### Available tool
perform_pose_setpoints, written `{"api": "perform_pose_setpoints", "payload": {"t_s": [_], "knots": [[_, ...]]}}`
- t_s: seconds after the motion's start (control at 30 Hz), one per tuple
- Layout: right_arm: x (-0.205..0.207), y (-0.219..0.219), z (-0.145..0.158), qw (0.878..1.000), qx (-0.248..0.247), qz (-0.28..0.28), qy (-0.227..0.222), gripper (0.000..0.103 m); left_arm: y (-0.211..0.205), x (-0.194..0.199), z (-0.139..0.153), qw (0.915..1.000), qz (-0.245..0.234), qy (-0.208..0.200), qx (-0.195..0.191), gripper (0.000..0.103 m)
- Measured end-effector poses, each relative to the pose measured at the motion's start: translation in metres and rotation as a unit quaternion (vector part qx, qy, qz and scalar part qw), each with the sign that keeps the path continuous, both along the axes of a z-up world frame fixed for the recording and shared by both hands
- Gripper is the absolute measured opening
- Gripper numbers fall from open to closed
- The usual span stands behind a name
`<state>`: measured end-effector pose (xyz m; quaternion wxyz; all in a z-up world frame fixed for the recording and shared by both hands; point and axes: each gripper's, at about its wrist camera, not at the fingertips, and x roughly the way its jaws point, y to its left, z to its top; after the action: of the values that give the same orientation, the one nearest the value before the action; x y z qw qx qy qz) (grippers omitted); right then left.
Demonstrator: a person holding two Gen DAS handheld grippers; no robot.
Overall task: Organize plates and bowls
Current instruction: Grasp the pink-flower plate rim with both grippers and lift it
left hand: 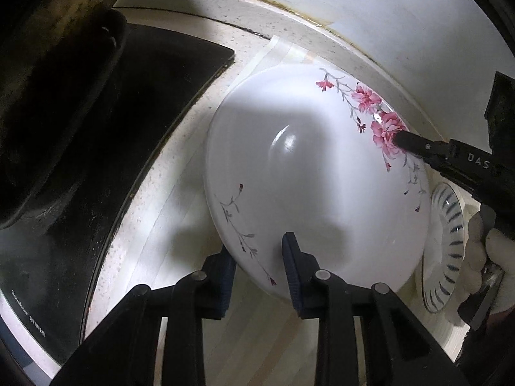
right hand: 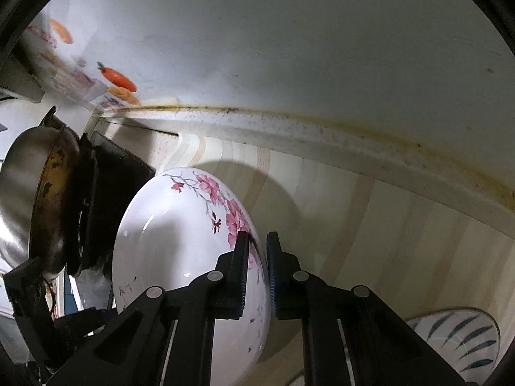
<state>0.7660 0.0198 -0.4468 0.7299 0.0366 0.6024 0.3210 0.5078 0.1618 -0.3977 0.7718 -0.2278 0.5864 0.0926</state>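
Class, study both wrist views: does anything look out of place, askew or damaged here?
The floral plate is tipped up on edge rather than lying flat, its rim between the jaws of the right gripper and of the left gripper. No chips or cracks show. Behind, yellow-brown grime lines the wall seam.
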Motion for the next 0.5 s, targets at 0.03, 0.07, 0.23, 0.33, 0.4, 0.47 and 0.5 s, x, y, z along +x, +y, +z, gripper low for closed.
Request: {"api": "perform_pose_setpoints", "payload": {"t_s": [0.03,0.07,0.23,0.33,0.4,0.47,0.5], "knots": [[-0.003,-0.002,0.004,1.0,0.003,0.001,-0.003,0.011,-0.002,-0.002,0.002,1.0,-0.003,-0.002,-0.002,0.026],[-0.005,-0.005,0.008,1.0,0.006,0.001,-0.006,0.011,-0.004,-0.004,0.004,0.9999,-0.005,-0.004,-0.008,0.026],[-0.022,-0.022,0.026,1.0,0.003,0.005,-0.022,0.011,-0.018,-0.002,0.016,0.9997,-0.024,-0.008,0.003,0.026],[-0.031,-0.037,0.036,1.0,0.011,-0.005,-0.024,0.011,-0.025,-0.003,0.03,0.9991,-0.037,-0.018,0.009,0.026],[-0.04,-0.05,0.048,0.999,0.015,-0.014,-0.03,0.011,-0.028,-0.003,0.041,0.9986,-0.046,-0.024,0.009,0.026],[-0.048,-0.063,0.06,0.999,0.022,-0.025,-0.035,0.011,-0.03,-0.006,0.052,0.9977,-0.058,-0.032,0.011,0.026],[-0.053,-0.072,0.067,0.998,0.027,-0.032,-0.037,0.011,-0.034,-0.007,0.058,0.997,-0.067,-0.037,0.012,0.026]]}}
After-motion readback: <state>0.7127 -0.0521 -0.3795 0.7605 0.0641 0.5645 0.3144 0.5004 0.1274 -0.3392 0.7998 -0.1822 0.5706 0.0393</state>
